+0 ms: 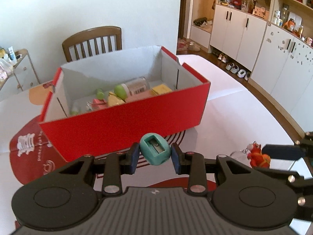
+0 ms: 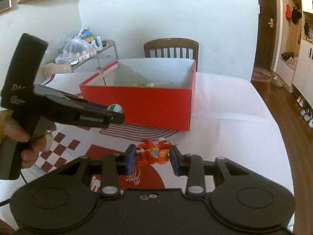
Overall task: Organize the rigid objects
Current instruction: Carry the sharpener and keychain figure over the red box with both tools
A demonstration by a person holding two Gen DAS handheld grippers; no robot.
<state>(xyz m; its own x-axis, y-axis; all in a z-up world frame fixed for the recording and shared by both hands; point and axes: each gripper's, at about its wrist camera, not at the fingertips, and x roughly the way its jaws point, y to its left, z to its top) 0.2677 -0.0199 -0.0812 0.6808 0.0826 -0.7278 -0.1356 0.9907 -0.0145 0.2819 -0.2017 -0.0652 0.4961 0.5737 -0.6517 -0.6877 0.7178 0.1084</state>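
Gripping a teal pencil sharpener (image 1: 155, 151), the left gripper (image 1: 155, 156) has its blue pads pressed to either side of the rounded, egg-shaped body. The sharpener's flat face is turned up, showing a rectangular recess with a metal blade and one screw. It is held in the air just short of the near wall of the red box (image 1: 125, 117), which sits at twelve o'clock from the gripper.

The box is an open cardboard carton, red outside and white inside, resting on the white table (image 1: 244, 107). Inside lie a clear jar with a green cap (image 1: 133, 88), yellow blocks and other small pieces that are hard to make out.

The right gripper (image 2: 152, 156) brackets a red-orange toy figure (image 2: 154, 152) with a blue patch on its body. Its pads stand close on both sides, but contact cannot be confirmed. The figure sits at six o'clock from the box.
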